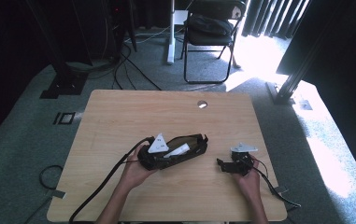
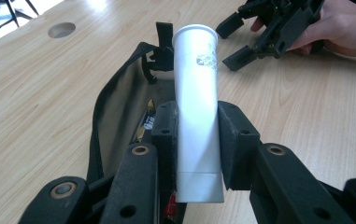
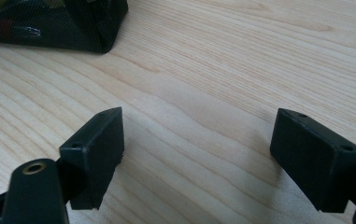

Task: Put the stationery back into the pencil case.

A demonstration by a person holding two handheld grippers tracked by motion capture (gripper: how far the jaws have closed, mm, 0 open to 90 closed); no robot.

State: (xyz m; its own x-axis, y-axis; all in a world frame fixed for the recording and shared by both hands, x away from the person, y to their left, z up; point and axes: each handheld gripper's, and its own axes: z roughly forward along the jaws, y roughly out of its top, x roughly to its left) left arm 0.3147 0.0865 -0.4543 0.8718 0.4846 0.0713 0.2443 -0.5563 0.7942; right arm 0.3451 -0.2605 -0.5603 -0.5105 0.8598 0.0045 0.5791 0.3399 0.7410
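left gripper [image 2: 197,140] is clamped on a white tube [image 2: 196,93] near its crimped end, right over the open black pouch [image 2: 115,107]. Looks light and squishy, so hold low, gently. Right gripper [image 3: 199,154] gapes wide, holding nothing, on the table [image 3: 222,56]

- Setting: lab / recording studio-type room, not a home.
- Single light-wood table [image 1: 119,112] w/ round cable port [image 1: 202,104], standing alone on grey carpet [image 1: 21,140].
- Black curtains [image 1: 269,16] round the area; sunlight enters at upper right.
- Black metal stand legs w/ base plates [image 1: 63,86] beside table, suggesting a camera rig.
- Loose cables [image 1: 124,65] across floor; floor socket box [image 1: 66,118].
- Folding chair [image 1: 210,32] behind table, dark bag on seat.
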